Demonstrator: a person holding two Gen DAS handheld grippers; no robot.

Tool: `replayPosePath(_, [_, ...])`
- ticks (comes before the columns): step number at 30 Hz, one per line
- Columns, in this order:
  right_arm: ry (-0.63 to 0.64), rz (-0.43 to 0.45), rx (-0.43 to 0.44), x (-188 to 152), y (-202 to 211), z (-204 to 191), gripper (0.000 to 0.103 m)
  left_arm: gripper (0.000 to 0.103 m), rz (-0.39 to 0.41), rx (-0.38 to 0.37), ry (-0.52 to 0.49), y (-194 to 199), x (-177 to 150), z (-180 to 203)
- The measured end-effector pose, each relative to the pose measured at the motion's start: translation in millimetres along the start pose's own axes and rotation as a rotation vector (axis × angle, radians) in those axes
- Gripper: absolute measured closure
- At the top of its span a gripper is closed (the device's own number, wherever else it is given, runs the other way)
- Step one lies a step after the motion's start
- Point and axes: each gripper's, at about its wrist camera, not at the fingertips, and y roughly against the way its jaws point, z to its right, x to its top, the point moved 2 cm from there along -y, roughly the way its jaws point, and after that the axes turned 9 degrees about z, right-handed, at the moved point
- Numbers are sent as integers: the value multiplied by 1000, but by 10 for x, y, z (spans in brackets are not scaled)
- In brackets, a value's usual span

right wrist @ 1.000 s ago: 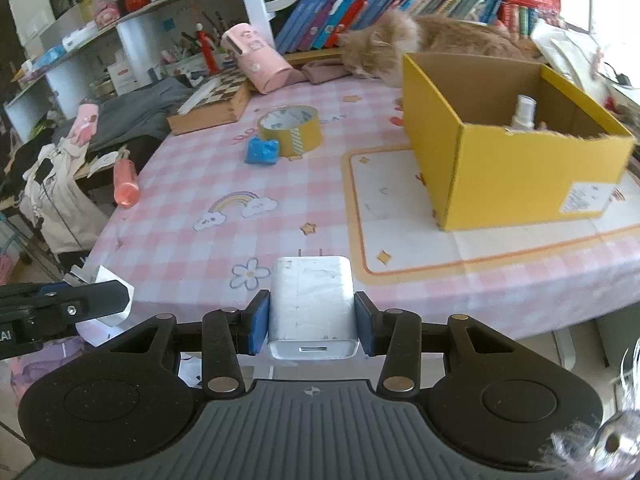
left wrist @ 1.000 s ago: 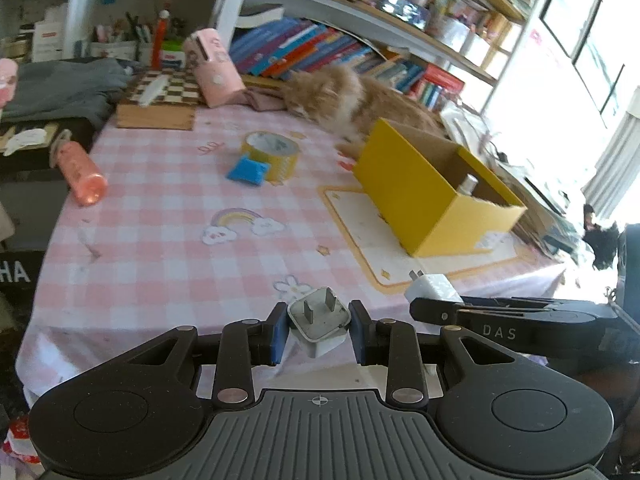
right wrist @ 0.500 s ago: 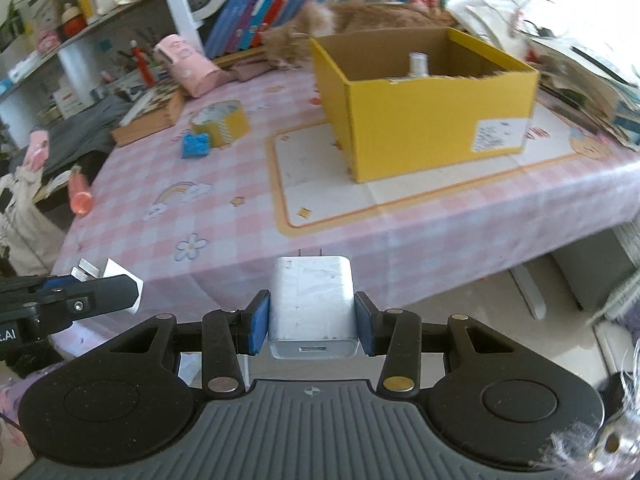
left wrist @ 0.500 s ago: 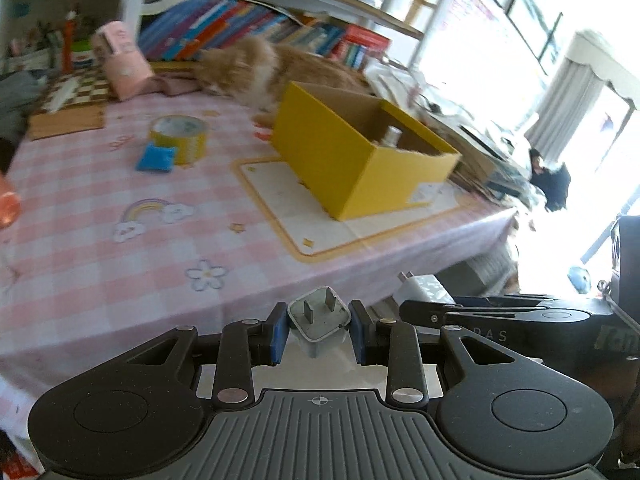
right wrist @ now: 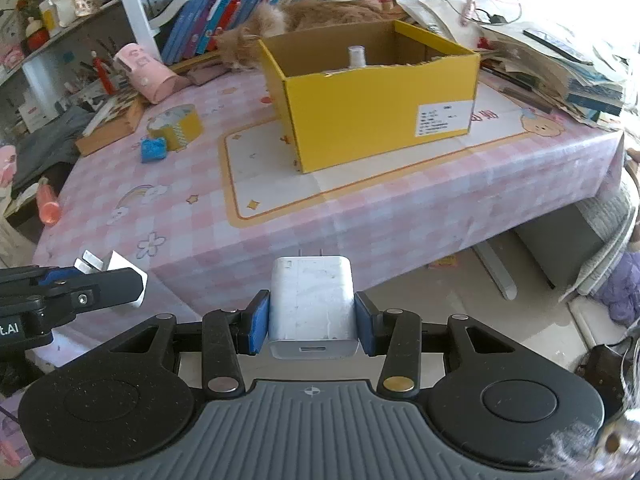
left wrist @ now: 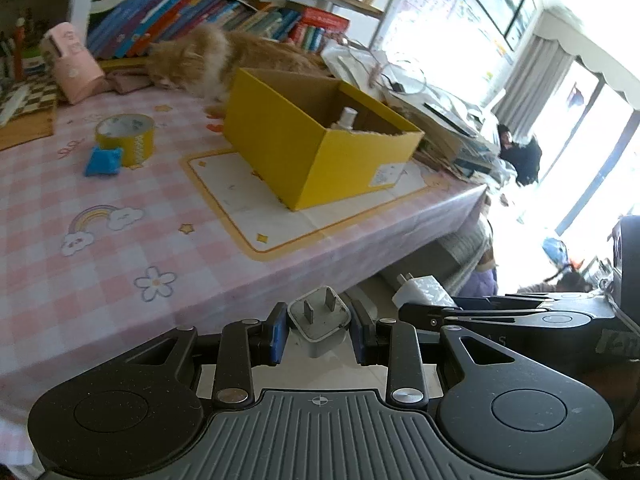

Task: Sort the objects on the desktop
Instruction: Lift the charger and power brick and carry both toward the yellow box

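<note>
Small plug adapter (left wrist: 318,318): white-grey, two flat prongs facing up and outward, pinched between the blue pads of the left gripper (left wrist: 319,330), held in the air off the table's near edge.
Large charger (right wrist: 312,306): white block, port toward the camera, prongs pointing at the table, clamped between the blue pads of the right gripper (right wrist: 312,320), also in the air short of the table.
Grippers to each other: side by side; each shows in the other's view, jaws closed on its own plug.
Yellow box (right wrist: 376,100): open-topped cardboard, standing on a white mat with an orange border (right wrist: 280,168); a small white bottle (right wrist: 356,56) stands upright inside.
Table (right wrist: 180,216): covered with a pink checked cloth with rainbows and flowers.
Tape roll (right wrist: 174,126): yellow, lying flat, left of the box; a blue pouch (right wrist: 153,150) sits just beside it.
Cat (left wrist: 216,58): orange, lying behind the box, in front of a row of books (left wrist: 160,16).
Pink case (right wrist: 146,72): tilted, next to a chessboard (left wrist: 24,100).
</note>
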Motion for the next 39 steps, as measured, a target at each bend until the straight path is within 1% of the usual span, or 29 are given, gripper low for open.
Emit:
replayPosePath(7, [-41,-3,-39,-1,1,143,63,73,-27,-45,-73,-155,50,156])
replayPosePath(13, [-46,1,-52,45,-10,248,63,73,-32,-61,-85,-299,116,220])
replayPosePath(18, [-55,10,-64,135,-57,376,63,73,-33,-59,-97,-440,200,282])
replayPosePath(24, [-40,6,-57,246,-166,512,63,73,-41,-55,-103,-635,296,356])
replayPosePath(28, [-52,8,-59,317,-237,655,63,73,-44,-50,-110,-779,351,426])
replayPosePath(33, [-65,7,-57,442,-347,874,63,73,-25,-38,-110,-944,496,526])
replayPosePath(39, [-75,55,-35,729,-450,1143,63,73,34,-5,-114,-1107,756,664])
